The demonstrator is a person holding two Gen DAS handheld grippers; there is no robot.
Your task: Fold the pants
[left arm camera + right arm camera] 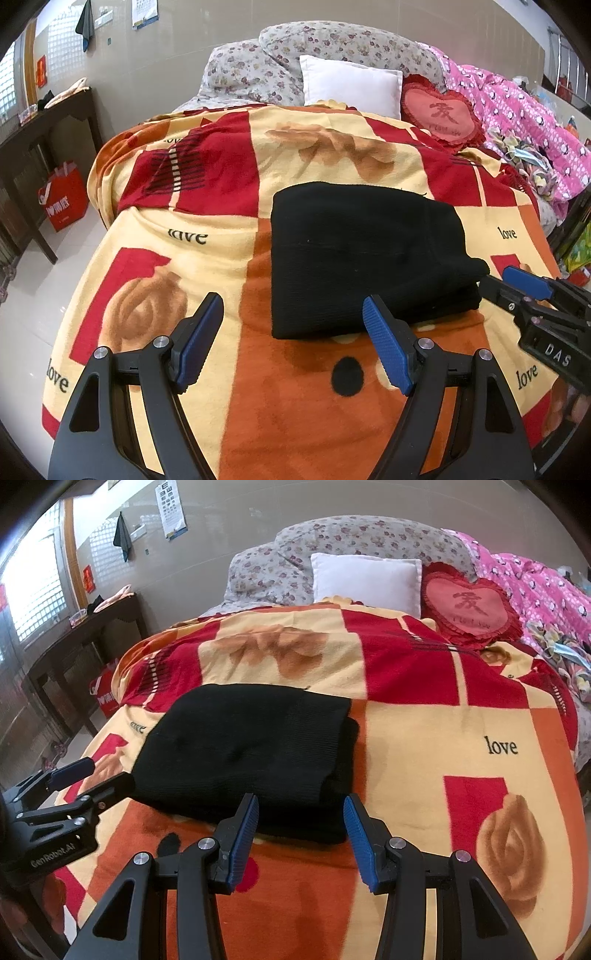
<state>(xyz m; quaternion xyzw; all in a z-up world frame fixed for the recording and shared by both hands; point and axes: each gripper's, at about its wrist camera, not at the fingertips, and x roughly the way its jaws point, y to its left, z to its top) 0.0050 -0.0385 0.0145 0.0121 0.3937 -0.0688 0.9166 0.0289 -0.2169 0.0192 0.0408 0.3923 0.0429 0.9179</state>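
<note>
Nearest: left gripper (pixel 293 343) jaws spread wide, empty; right gripper (pixel 300 832) likewise, just short of black pants (pixel 243 753). Pants folded into compact stack, lying on "love" rose blanket (pixel 461 731) covering bed. Beyond: white pillow (pixel 365 581), red heart cushion (pixel 472 607).

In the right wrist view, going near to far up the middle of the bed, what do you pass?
Right gripper with jaws open → folded black pants → patterned blanket → white pillow → floral pillows.
</note>
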